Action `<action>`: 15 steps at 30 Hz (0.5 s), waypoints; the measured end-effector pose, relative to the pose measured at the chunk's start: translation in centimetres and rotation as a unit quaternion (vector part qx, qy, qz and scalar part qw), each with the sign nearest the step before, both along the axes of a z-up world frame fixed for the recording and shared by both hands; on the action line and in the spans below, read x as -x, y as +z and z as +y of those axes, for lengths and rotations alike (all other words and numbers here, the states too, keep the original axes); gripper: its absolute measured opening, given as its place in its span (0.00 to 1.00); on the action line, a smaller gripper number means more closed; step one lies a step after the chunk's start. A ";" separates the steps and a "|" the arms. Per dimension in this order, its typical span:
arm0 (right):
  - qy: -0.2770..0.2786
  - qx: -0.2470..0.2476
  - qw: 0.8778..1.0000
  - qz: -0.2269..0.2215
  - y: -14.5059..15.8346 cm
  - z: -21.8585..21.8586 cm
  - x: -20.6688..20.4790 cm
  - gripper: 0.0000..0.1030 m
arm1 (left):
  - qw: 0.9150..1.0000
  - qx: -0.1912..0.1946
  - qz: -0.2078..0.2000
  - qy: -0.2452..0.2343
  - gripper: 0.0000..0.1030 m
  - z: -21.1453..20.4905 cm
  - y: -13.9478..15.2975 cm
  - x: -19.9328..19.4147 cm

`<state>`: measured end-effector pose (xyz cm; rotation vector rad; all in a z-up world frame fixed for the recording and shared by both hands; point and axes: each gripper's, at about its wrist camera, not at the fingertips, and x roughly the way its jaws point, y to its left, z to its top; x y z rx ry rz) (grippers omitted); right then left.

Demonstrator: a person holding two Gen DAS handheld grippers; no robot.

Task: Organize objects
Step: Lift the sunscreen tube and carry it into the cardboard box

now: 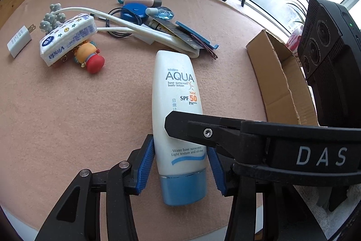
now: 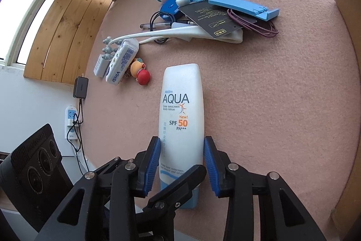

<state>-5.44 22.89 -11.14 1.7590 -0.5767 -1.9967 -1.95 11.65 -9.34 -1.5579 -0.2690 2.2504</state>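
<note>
A white AQUA sunscreen tube (image 1: 176, 87) with a blue cap lies label up on the pink mat (image 1: 79, 116). In the left wrist view my left gripper (image 1: 180, 164) has its blue pads pressed on both sides of the tube just above the cap. A black finger (image 1: 225, 132) of my right gripper crosses the tube's front from the right. In the right wrist view the tube (image 2: 182, 87) sits between the blue pads of my right gripper (image 2: 181, 162), which touch its two edges. A left finger (image 2: 176, 186) covers the cap end there.
Beyond the tube lies a pile: a Vinda tissue pack (image 1: 67, 37), a toy figure (image 1: 90, 58), a white plug (image 1: 19, 41), a white curved handle (image 1: 135, 26), a blue clip (image 1: 196, 35), small bottles and hair ties. An open cardboard box (image 1: 282, 83) stands at the right.
</note>
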 end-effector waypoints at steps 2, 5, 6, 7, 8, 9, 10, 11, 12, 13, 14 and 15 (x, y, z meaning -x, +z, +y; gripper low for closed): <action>-0.004 0.000 1.000 0.007 0.8 0.6 -0.1 0.34 | 1.000 -0.001 0.011 -0.004 0.49 0.8 1.1 -0.1; -0.011 -0.003 1.000 0.024 2.4 1.9 -0.3 0.34 | 0.999 -0.010 0.028 -0.010 0.49 2.2 2.8 0.0; -0.016 -0.004 0.999 0.031 3.0 2.4 -0.4 0.34 | 0.999 -0.012 0.035 -0.013 0.49 2.7 3.3 -0.1; -0.020 -0.005 0.999 0.038 3.6 3.0 -0.5 0.34 | 0.999 -0.015 0.042 -0.017 0.49 3.3 3.9 -0.1; -0.024 -0.006 0.999 0.045 4.2 3.6 -0.6 0.34 | 0.998 -0.020 0.048 -0.020 0.49 3.9 4.3 -0.1; -0.029 -0.008 0.998 0.052 4.8 4.2 -0.8 0.34 | 0.998 -0.025 0.052 -0.023 0.49 4.5 4.8 -0.1; -0.035 -0.010 0.998 0.060 5.4 4.9 -1.0 0.34 | 0.998 -0.030 0.057 -0.026 0.49 5.2 5.3 -0.2; -0.040 -0.013 0.997 0.066 6.0 5.6 -1.2 0.34 | 0.997 -0.032 0.062 -0.030 0.49 5.9 5.7 -0.3; -0.046 -0.015 0.996 0.072 6.5 6.3 -1.4 0.34 | 0.997 -0.032 0.068 -0.035 0.49 6.8 6.1 -0.4; -0.051 -0.017 0.996 0.077 7.0 7.1 -1.6 0.34 | 0.996 -0.033 0.073 -0.041 0.49 7.7 6.4 -0.4; -0.057 -0.019 0.995 0.082 7.5 7.8 -1.8 0.34 | 0.995 -0.036 0.075 -0.046 0.49 8.6 6.7 -0.4; -0.062 -0.022 0.994 0.086 7.9 8.6 -2.0 0.34 | 0.995 -0.040 0.076 -0.052 0.49 9.6 7.0 -0.3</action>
